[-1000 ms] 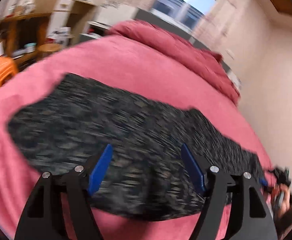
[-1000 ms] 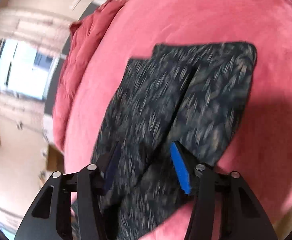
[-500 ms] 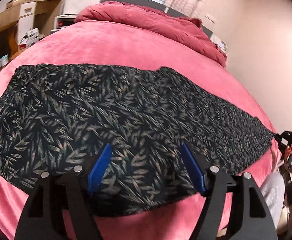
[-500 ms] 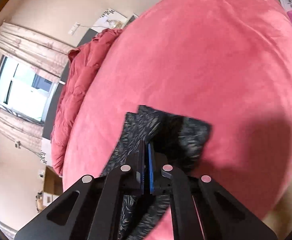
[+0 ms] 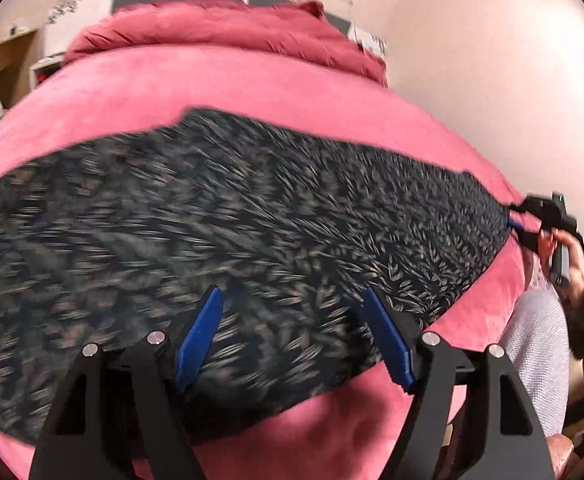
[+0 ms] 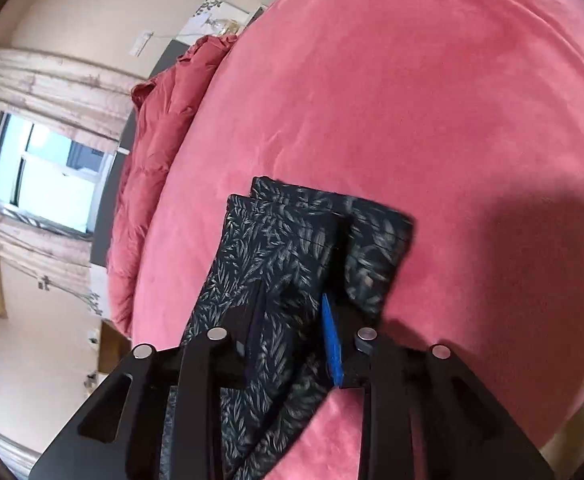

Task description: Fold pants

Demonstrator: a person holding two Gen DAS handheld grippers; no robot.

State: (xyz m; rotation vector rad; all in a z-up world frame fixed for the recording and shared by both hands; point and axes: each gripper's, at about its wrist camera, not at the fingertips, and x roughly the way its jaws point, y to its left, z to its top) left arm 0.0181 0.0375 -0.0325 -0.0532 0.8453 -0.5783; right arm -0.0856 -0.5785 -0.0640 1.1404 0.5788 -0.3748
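the dark leaf-print pants (image 5: 251, 216) lay stretched lengthwise across the pink bed (image 5: 251, 84), legs doubled one over the other. the left gripper (image 5: 292, 336) hung above the near edge of the fabric with its blue fingers (image 5: 199, 336) spread wide, nothing between them. the right gripper (image 6: 292, 336) was at the cuff end, fabric bunched between its fingers, its jaws opening slightly. a red duvet (image 5: 227, 28) sat heaped at the head of the bed.
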